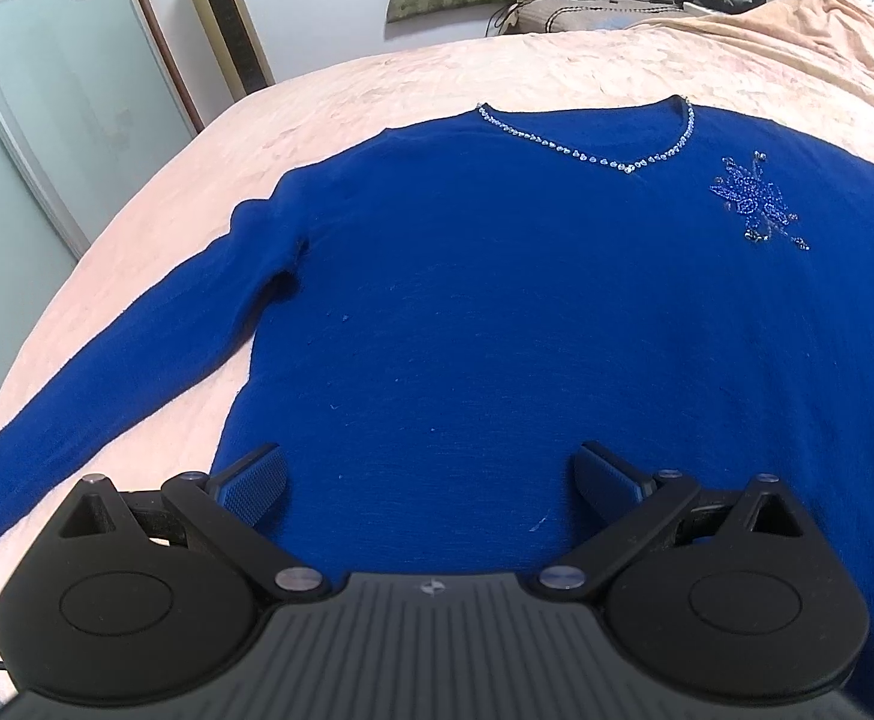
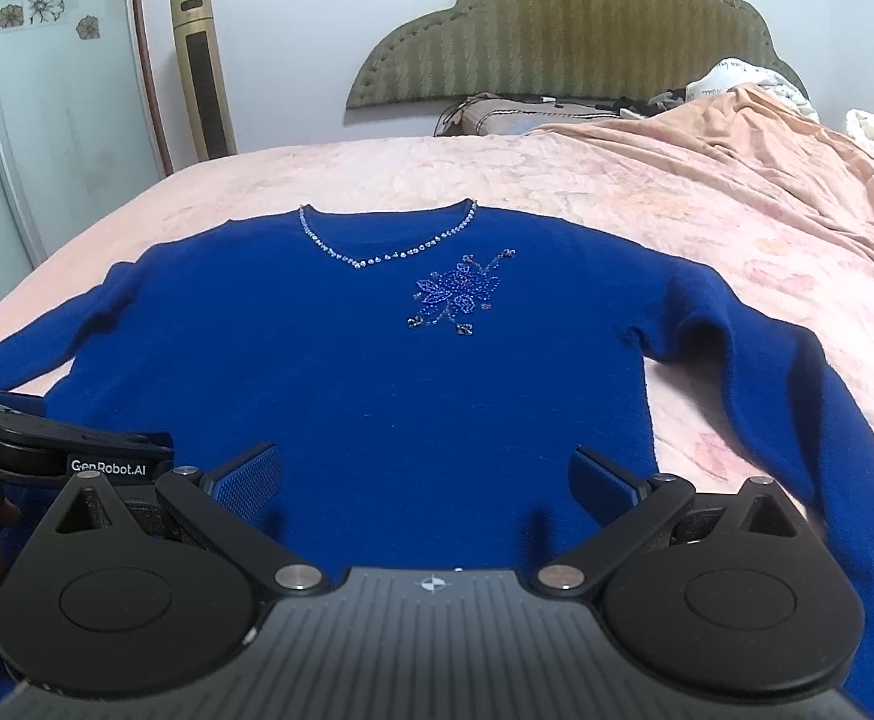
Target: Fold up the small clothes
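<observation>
Blue sweater (image 2: 377,372) lies flat, front up, on the pink bedspread (image 2: 706,192), near the bed's foot edge where the person stands. Both sleeves are spread out toward the bed's left and right edges. Long axis runs hem to neckline, foot edge toward the headboard (image 2: 556,30); the beaded V-neck (image 2: 377,255) points away from the grippers. Beaded flower patch (image 2: 457,294) sits just below the neckline, toward the right.

Left gripper (image 1: 431,474) is released, fingers spread wide, hovering over the hem area and holding nothing. Right gripper (image 2: 425,471) is likewise released and empty over the hem, with the left unit just beside it.

Risks, judged from here: fold not yet started. The knit is soft and may bunch or drag across the bedspread if only the top layer gets pinched. Beads could snag on the ribbed pads (image 2: 245,480). Wrinkled bedspread may skew the fold lines. Sleeve ends run out of both views, so their lie cannot be checked.
</observation>
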The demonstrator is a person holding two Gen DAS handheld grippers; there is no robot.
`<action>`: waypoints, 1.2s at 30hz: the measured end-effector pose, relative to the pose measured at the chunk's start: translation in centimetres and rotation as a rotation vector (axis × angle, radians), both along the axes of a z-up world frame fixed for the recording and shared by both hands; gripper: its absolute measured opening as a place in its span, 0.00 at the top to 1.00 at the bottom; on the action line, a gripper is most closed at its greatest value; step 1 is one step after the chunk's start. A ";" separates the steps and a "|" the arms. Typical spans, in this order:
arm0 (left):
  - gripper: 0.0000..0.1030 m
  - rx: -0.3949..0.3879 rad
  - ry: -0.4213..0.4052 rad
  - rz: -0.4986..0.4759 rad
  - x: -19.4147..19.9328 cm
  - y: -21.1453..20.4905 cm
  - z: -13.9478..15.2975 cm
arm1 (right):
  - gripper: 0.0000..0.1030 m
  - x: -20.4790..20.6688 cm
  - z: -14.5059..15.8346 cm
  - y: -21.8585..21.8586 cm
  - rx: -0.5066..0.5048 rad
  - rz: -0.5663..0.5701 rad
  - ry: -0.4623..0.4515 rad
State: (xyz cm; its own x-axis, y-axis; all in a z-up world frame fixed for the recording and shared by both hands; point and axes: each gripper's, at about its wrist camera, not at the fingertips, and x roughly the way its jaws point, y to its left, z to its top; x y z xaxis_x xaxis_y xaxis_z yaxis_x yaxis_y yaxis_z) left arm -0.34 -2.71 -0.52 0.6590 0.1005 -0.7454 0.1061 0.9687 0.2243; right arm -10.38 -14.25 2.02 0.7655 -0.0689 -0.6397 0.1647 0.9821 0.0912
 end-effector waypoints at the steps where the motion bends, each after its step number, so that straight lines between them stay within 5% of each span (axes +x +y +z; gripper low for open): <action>1: 0.00 0.005 -0.001 -0.001 0.0 -0.1 0.0 | 0.00 -0.1 0.0 -0.2 0.013 0.001 -0.002; 21: 0.00 0.053 0.000 -0.120 -1.2 -5.2 0.2 | 0.00 -3.4 -0.9 -4.6 0.155 0.013 -0.056; 28: 0.00 0.070 0.004 -0.158 -1.2 -6.3 -0.1 | 0.00 -7.7 -0.9 -5.7 -0.091 -0.002 -0.049; 32: 0.00 0.068 0.009 -0.155 -1.0 -6.6 -0.3 | 0.10 -10.1 -1.8 -7.8 -0.244 -0.094 0.062; 36: 0.00 0.074 0.008 -0.156 -1.1 -6.9 -0.5 | 0.16 -11.8 -2.9 -9.2 -0.276 -0.137 0.157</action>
State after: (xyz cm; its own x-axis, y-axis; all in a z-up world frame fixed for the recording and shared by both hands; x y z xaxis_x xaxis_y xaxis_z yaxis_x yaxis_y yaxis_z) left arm -1.47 -9.62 -1.01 0.6651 0.0524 -0.7449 0.2557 0.9213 0.2930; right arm -22.21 -23.43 -0.93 0.6309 -0.3510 -0.6920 0.2873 0.9341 -0.2119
